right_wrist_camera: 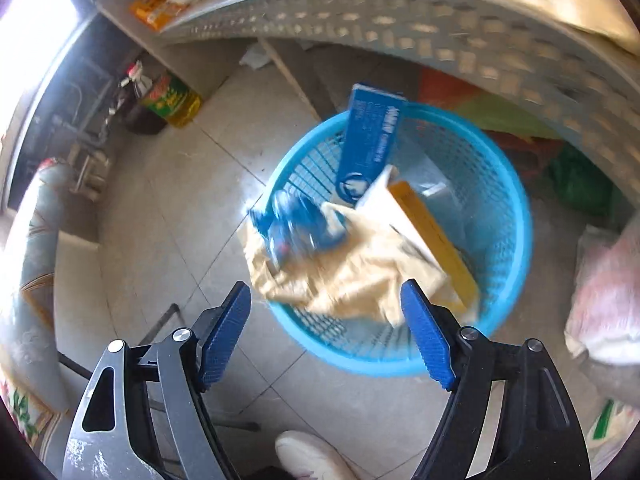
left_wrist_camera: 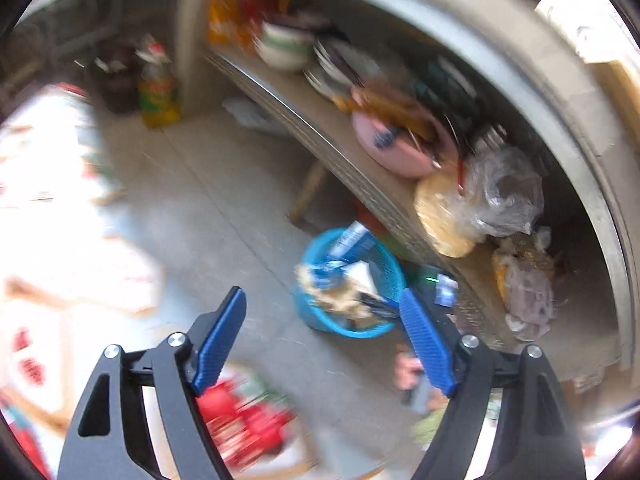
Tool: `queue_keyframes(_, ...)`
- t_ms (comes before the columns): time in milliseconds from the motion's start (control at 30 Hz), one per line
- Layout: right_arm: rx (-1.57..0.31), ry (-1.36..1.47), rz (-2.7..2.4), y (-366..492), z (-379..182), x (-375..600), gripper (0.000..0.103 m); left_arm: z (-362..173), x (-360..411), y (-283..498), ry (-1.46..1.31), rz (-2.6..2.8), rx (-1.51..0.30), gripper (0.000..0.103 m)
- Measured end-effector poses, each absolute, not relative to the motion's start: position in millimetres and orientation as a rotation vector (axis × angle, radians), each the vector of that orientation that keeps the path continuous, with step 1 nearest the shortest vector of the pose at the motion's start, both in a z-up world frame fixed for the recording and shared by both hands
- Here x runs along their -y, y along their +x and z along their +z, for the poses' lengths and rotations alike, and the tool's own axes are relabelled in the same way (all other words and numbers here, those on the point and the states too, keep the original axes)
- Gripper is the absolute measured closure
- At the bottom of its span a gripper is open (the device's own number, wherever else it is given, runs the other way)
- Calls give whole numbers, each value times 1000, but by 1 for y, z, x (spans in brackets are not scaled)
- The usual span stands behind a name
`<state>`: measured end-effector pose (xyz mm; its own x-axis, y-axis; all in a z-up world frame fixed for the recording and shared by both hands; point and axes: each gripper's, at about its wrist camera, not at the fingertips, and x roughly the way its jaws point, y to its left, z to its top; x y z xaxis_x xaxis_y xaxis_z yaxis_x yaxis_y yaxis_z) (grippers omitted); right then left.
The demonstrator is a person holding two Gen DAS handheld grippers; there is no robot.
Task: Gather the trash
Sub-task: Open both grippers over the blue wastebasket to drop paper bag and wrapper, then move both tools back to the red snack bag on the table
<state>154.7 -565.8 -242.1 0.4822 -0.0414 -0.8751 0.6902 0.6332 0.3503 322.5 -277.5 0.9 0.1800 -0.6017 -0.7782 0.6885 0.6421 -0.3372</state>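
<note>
1. A yellow oil bottle [right_wrist_camera: 172, 100] stands on the tiled floor [right_wrist_camera: 168, 208] at the far left, against the base of the counter [right_wrist_camera: 360, 12].
2. The left gripper [left_wrist_camera: 322, 312] has its 2 blue fingers [left_wrist_camera: 220, 340] spread wide apart with nothing between them.
3. The right gripper [right_wrist_camera: 326, 300] hangs over the near rim of the blue basket [right_wrist_camera: 508, 240], its fingers [right_wrist_camera: 428, 340] also wide apart and empty.
4. The blue basket [left_wrist_camera: 384, 264] sits on the floor just below the counter's front edge.
5. Inside it, a blue carton [right_wrist_camera: 370, 144] leans upright against the far wall, a crumpled blue wrapper [right_wrist_camera: 296, 224] lies on tan crumpled paper [right_wrist_camera: 352, 276], and a yellow-edged box [right_wrist_camera: 436, 236] slants toward the right side.
6. On the counter [left_wrist_camera: 320, 120] sit a pink plate [left_wrist_camera: 400, 152] and, toward its right end, a clear plastic bag [left_wrist_camera: 500, 192].
7. A white shoe [right_wrist_camera: 312, 456] shows at the bottom edge of the right wrist view.
</note>
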Motion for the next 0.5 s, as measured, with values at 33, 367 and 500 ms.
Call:
queue_keyframes(33,-966,763,-509,145,-237,562,29,6,258,320,98,-893,-1024,25)
queue_keyframes(367,-844,540,-435,83,-130,501,29,46,11,268,-43,-586,-788,17)
queue_keyframes(500,-796,479,-347,92,-77,471,29,36,-55,249,-80,-491,-778,17)
